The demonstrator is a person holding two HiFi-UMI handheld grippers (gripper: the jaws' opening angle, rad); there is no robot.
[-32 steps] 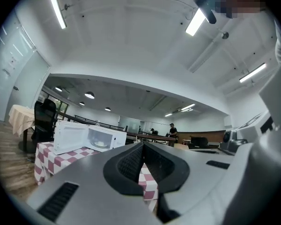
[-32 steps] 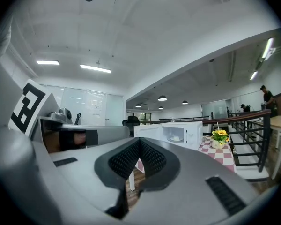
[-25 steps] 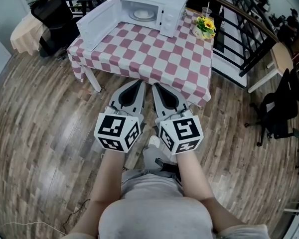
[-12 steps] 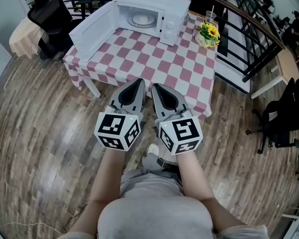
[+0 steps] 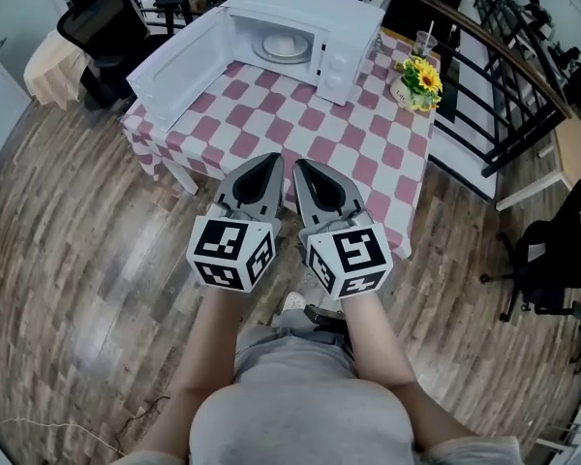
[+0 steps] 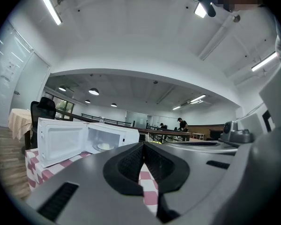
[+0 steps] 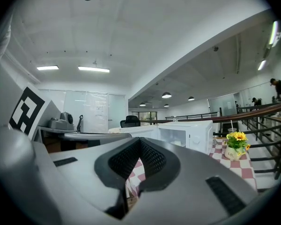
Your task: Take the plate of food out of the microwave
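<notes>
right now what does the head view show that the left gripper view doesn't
Only the head view: the person's forearms and the two marker cubes, seen from above. Only the left gripper view: the ceiling lights overhead. Both: the microwave with its door open and the plate inside, standing on the checked tablecloth.

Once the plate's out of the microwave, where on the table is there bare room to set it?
The checkered table is bare in front of the microwave, between its open door on the left and the flower pot on the right. Only the far right corner is crowded, with flower pot and cup.
</notes>
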